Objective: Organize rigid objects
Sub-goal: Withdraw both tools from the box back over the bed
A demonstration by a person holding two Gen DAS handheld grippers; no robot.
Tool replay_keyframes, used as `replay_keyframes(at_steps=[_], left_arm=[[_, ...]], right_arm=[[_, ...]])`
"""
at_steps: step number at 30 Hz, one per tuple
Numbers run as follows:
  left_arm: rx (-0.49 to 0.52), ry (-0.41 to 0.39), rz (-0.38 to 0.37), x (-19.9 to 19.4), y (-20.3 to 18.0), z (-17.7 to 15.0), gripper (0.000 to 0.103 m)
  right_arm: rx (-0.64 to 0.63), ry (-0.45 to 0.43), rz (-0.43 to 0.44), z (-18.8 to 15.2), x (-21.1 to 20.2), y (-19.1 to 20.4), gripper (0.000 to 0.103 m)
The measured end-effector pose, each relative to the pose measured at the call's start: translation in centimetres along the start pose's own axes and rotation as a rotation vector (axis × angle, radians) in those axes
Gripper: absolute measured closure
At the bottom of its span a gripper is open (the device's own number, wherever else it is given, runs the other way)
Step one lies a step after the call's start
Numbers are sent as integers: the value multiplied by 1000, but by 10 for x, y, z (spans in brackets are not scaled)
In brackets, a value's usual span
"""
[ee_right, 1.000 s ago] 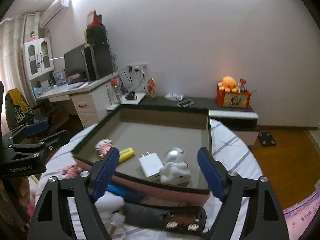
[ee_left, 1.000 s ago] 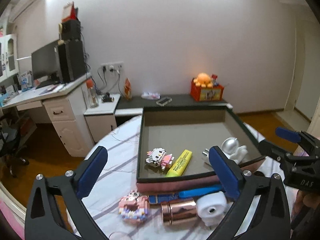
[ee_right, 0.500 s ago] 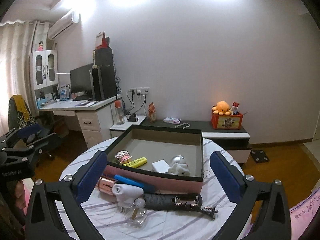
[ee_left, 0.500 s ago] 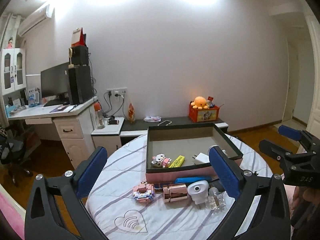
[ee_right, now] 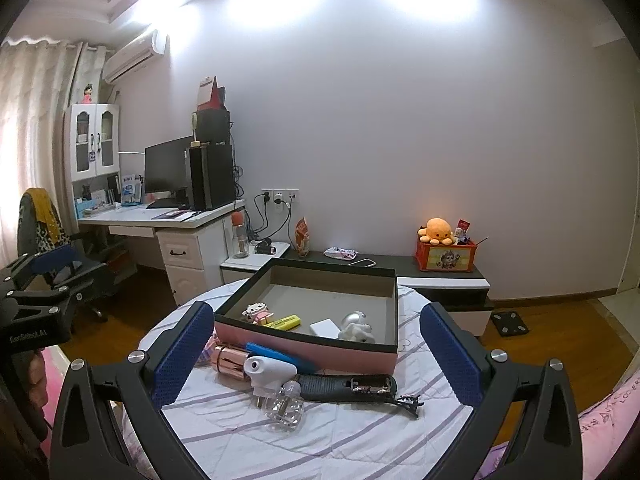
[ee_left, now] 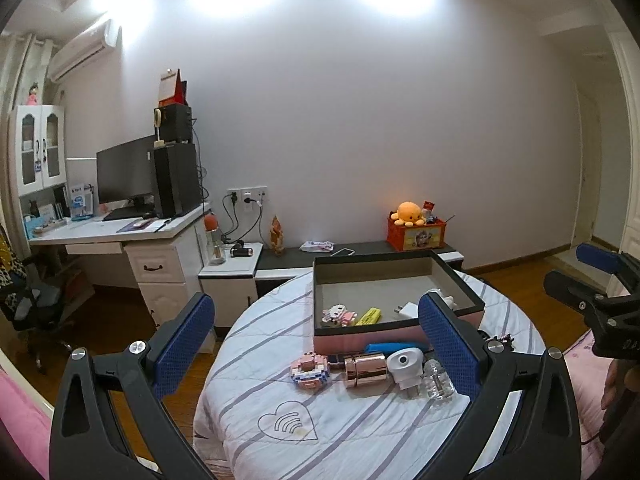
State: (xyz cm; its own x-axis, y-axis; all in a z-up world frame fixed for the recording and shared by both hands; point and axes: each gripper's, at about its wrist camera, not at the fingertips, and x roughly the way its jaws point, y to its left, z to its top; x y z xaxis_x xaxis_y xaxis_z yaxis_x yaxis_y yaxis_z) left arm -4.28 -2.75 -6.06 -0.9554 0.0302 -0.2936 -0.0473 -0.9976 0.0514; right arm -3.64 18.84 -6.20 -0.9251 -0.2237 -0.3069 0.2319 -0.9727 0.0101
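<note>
Both units held back from the surface (ee_right: pixel 320 440), between placements by my reading. Left hand-held gripper (ee_left: pixel 316 344): jaws wide, nothing between them. Right hand-held gripper (ee_right: pixel 316 354): jaws wide, also empty

Storage box (ee_right: pixel 308 346) sits ahead of both; inside are a brick figure (ee_right: pixel 255 313), yellow highlighter (ee_right: pixel 285 323), white charger (ee_right: pixel 326 328) and astronaut figurine (ee_right: pixel 356 330)

Unsorted, between right fingers and box: rose-gold cylinder (ee_right: pixel 230 361), blue bar (ee_right: pixel 280 356), white plug-in device (ee_right: pixel 266 372), clear bottle (ee_right: pixel 286 406), dark hairbrush (ee_right: pixel 348 387), hair claw (ee_right: pixel 408 402). Pink brick toy (ee_left: pixel 309 370) lies ahead of left jaws

Next move, judged: lower one unit over a loose item, straddle, close, lift into box
</note>
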Motion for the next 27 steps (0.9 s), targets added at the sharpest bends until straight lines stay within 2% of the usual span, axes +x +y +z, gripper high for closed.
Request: replay_keyframes(at_steps=[15,27], left_arm=[[12,46,-3,5,2,-7,0],[36,145,-11,35,-1,-30,0]], right_arm=[[0,32,-11,-6,4,-2,0],[22,142,-18,-31,35,-10,0]])
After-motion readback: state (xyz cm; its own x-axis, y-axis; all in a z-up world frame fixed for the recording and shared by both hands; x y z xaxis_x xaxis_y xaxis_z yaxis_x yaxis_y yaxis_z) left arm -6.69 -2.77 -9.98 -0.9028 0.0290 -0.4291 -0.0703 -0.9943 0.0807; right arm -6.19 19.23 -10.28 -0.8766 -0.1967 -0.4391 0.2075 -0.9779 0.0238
